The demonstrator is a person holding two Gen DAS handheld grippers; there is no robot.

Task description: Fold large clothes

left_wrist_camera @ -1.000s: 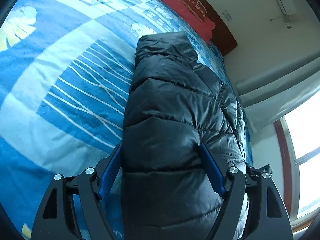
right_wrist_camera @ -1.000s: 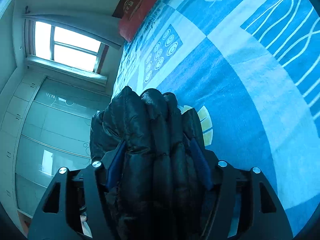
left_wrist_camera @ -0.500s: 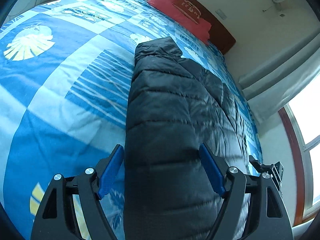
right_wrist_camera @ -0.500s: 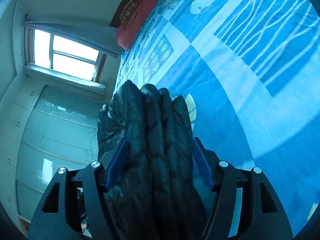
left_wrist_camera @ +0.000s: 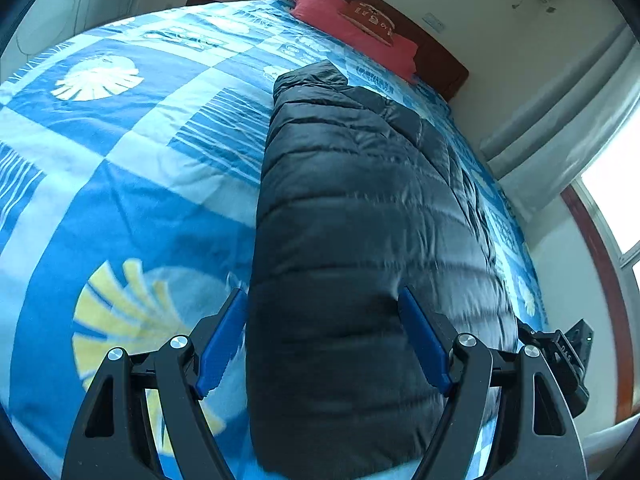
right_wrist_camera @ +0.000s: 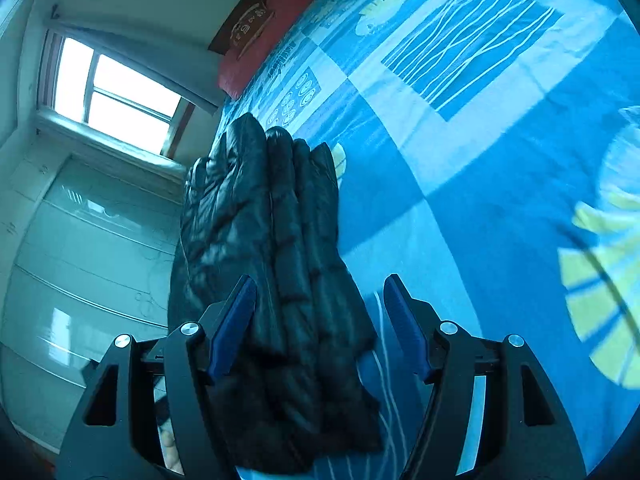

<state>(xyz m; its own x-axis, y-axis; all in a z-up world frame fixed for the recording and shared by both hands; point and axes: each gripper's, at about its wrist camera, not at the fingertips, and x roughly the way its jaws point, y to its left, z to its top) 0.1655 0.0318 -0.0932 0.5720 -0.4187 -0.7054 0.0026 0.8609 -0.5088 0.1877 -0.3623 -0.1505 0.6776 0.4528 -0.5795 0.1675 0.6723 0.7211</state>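
A black quilted puffer jacket lies folded lengthwise on the blue patterned bedspread, reaching toward the red pillow. My left gripper holds its near end, and the thick bundle fills the space between both blue pads. In the right wrist view another folded part of the jacket runs between the jaws of my right gripper. It leans on the left pad, while bedspread shows between it and the right pad. The jacket's underside is hidden.
A red pillow and dark wooden headboard close the bed's far end. A window with curtains and a glossy wardrobe stand beside the bed. Black gripper hardware shows past the jacket's right edge.
Both views have slid across the bedspread, the jacket staying with the left gripper. In the right wrist view the jacket has shifted left and a gap has appeared at the right pad.
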